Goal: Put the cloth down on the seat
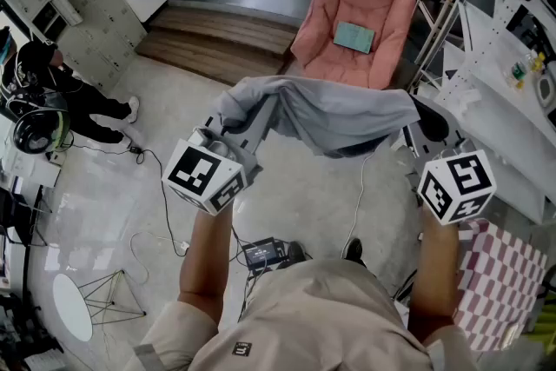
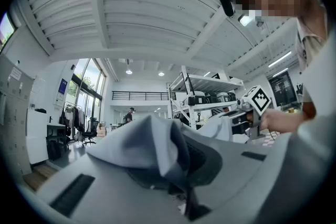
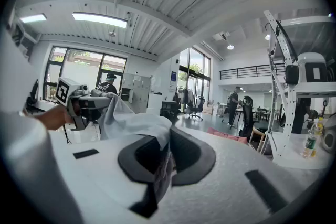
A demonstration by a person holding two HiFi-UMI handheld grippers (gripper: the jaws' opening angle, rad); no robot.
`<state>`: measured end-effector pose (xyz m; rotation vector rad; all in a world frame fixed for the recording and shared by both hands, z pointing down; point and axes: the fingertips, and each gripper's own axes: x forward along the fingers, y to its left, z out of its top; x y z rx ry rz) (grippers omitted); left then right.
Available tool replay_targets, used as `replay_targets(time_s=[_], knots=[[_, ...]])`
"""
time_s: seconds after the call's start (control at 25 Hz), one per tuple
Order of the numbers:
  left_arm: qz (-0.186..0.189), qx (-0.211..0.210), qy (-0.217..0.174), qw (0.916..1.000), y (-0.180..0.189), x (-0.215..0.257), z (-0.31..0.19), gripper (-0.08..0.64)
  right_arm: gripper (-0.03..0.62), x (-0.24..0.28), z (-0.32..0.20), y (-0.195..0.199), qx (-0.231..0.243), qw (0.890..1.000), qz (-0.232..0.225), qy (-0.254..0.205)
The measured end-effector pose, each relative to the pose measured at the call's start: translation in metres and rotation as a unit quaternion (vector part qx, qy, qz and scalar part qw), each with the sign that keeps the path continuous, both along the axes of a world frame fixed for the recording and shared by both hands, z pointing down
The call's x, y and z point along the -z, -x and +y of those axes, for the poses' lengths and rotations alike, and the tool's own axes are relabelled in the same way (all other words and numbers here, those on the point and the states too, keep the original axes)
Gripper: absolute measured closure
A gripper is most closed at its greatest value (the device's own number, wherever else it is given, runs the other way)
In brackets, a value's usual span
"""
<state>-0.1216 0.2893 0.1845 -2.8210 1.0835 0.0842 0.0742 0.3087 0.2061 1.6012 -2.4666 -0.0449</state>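
A grey cloth hangs stretched between my two grippers, well above the floor. My left gripper is shut on the cloth's left end, and the fabric bunches over its jaws. My right gripper is shut on the right end, where the cloth is pinched between the pads. The seat, a pink folding chair, stands beyond the cloth. A small teal pad lies on its back cushion. Seen from the right gripper view, the left gripper holds the far end.
A wooden step lies left of the chair. A white shelf frame and table stand at the right. Cables and a small black box lie on the floor below me. A seated person is at the far left. A checkered mat lies lower right.
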Motion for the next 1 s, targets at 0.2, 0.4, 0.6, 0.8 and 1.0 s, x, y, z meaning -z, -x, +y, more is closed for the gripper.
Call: replay_targets(time_s=[0.2,0.4,0.6,0.8,1.0], knots=[[0.005,-0.007,-0.001,1.0000,0.016,-0.002,-0.011,0.541,0.588,-0.003,-0.008,0.016,-0.006,1.000,0.000,0.001],[0.007,-0.016,0.003,0.9998,0.023,-0.007,-0.022,0.541,0.588,-0.007,-0.017,0.023,-0.016,1.000,0.002,0.005],[0.008,-0.020,0.011,0.9997,0.023,-0.016,-0.039,0.541,0.589,-0.015,-0.034,0.024,-0.017,1.000,-0.004,0.013],[0.001,-0.010,0.020,0.9997,0.011,-0.023,-0.066,0.541,0.588,-0.025,-0.069,0.010,-0.009,1.000,-0.021,0.019],[-0.010,0.011,0.029,0.9995,-0.004,-0.030,-0.100,0.541,0.588,-0.036,-0.114,-0.004,0.013,0.999,-0.033,0.024]])
